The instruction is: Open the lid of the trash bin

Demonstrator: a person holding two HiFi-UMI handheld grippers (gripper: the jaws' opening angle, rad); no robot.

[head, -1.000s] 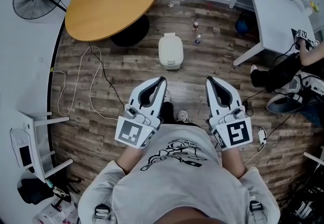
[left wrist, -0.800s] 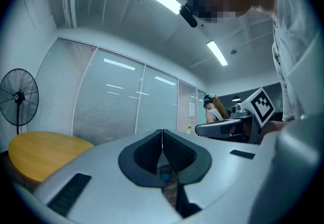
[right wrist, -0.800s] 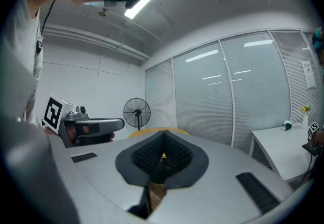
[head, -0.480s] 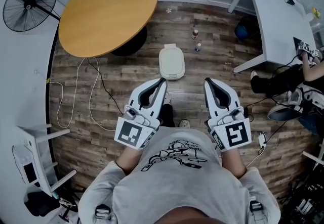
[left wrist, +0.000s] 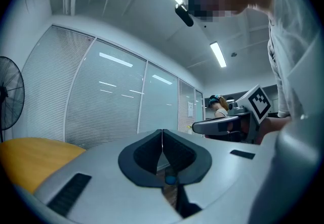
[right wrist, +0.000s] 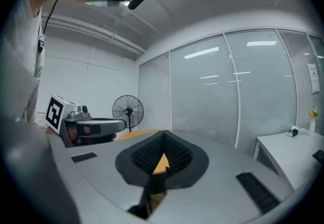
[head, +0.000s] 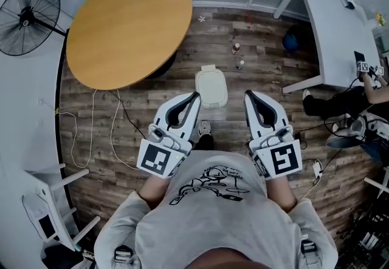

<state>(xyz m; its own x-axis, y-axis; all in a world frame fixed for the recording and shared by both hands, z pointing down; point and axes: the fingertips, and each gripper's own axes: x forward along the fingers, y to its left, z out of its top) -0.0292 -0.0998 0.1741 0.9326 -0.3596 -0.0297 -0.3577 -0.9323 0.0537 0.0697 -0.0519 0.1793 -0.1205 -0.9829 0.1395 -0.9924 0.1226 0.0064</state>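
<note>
A small white trash bin (head: pixel 211 87) with its lid down stands on the wooden floor, just ahead of me between my two grippers in the head view. My left gripper (head: pixel 196 96) is held level at waist height, its tip just left of the bin in the picture, jaws shut with nothing between them (left wrist: pixel 162 132). My right gripper (head: pixel 247 94) is held the same way to the bin's right, shut and empty (right wrist: pixel 163 133). Neither gripper view shows the bin.
A round wooden table (head: pixel 129 19) stands ahead on the left, with a floor fan (head: pixel 25 14) further left. A white desk (head: pixel 334 25) and a seated person (head: pixel 358 101) are at the right. Two small bottles (head: pixel 237 55) stand beyond the bin. Cables (head: pixel 97 122) trail over the floor.
I have walked forward: the bin, table and bottles have come nearer, and the bin now sits between the gripper tips. Both grippers keep the same pose, shut.
</note>
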